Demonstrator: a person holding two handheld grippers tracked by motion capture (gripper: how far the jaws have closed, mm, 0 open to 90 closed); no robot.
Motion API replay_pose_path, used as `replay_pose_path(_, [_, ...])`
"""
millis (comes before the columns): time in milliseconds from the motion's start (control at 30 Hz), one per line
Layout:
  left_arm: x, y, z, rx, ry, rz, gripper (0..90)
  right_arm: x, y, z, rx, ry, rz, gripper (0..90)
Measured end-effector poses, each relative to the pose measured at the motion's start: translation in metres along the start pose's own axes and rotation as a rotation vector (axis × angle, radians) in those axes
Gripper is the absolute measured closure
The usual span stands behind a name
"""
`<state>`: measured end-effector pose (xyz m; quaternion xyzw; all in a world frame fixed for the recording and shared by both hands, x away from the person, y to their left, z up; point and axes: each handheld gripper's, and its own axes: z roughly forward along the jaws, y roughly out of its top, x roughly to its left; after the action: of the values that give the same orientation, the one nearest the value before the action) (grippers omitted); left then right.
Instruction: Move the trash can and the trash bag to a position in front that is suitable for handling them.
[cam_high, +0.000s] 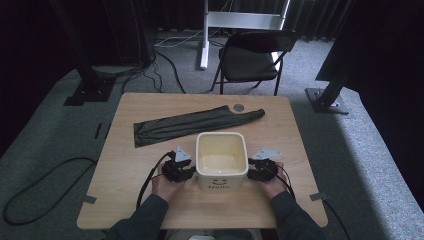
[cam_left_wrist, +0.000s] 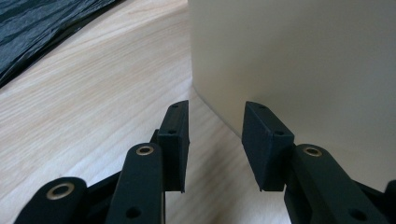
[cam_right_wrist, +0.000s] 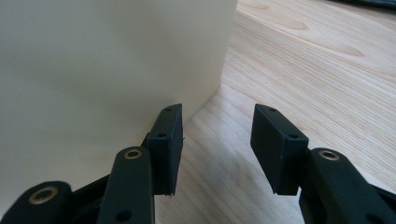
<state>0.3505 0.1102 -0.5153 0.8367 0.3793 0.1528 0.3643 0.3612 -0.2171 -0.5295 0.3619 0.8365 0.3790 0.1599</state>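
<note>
A cream square bin (cam_high: 221, 159) with a smiley and small lettering on its front stands upright near the table's front edge. My left gripper (cam_high: 186, 172) sits right beside the bin's left wall, my right gripper (cam_high: 254, 175) beside its right wall. In the left gripper view the left gripper (cam_left_wrist: 215, 140) is open with bare table between its pads, and the bin wall (cam_left_wrist: 299, 65) rises just ahead at the right. In the right gripper view the right gripper (cam_right_wrist: 217, 144) is open too, its left pad close to the bin wall (cam_right_wrist: 107, 65). Neither holds anything.
A dark grey cloth bag (cam_high: 192, 125) lies flat across the wooden table (cam_high: 150, 195) behind the bin. A small round disc (cam_high: 239, 107) sits at the far edge. A black folding chair (cam_high: 252, 55) and stand legs are beyond the table.
</note>
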Motion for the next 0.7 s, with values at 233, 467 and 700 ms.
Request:
replay_pose_path(233, [0.008,0.004,0.002,-0.005,0.053,0.02,61.6,-0.003,0.0,-0.004,-0.016,0.0,0.005,53.3])
replay_pose_path(467, [0.044,0.005,-0.01,-0.001,0.095,-0.031,61.7,-0.007,0.0,-0.008,-0.027,0.001,0.023,54.1])
replay_pose_path(700, [0.073,0.002,-0.017,0.029,0.118,-0.041,62.5,-0.01,-0.001,-0.009,-0.028,-0.001,0.029,54.2])
